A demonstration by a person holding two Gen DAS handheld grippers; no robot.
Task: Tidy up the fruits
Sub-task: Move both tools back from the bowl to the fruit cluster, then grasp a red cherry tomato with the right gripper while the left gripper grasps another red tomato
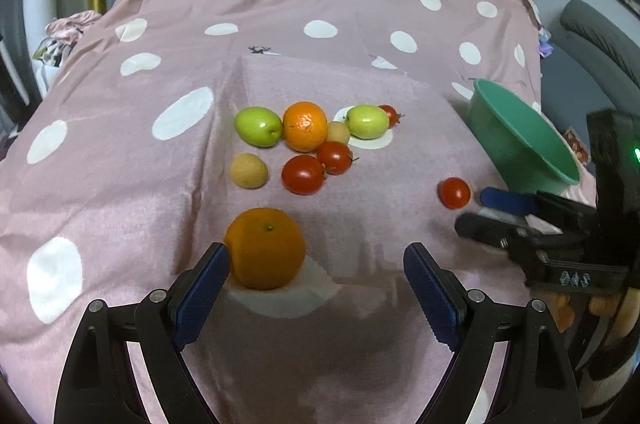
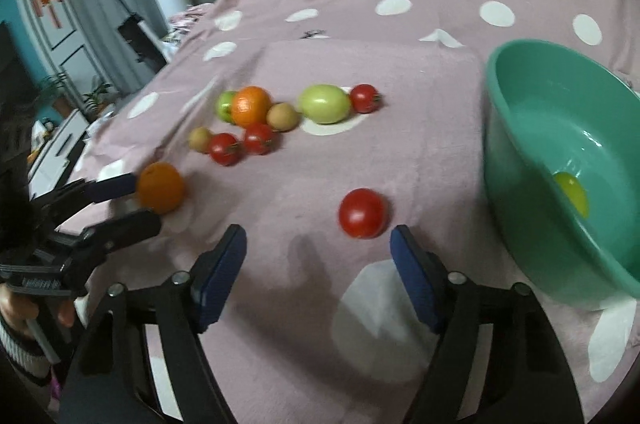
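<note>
Left gripper (image 1: pixel 316 288) wide, orange (image 1: pixel 264 248) lower centre touching one pad only; right gripper (image 2: pixel 318 264) wide, empty below tomato (image 2: pixel 363 213) — either fruit may roll off-centre

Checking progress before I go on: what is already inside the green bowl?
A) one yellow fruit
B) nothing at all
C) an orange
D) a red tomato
A: the right wrist view shows a single yellow fruit lying in the green bowl, while the oranges and tomatoes are all out on the dotted cloth.
</note>
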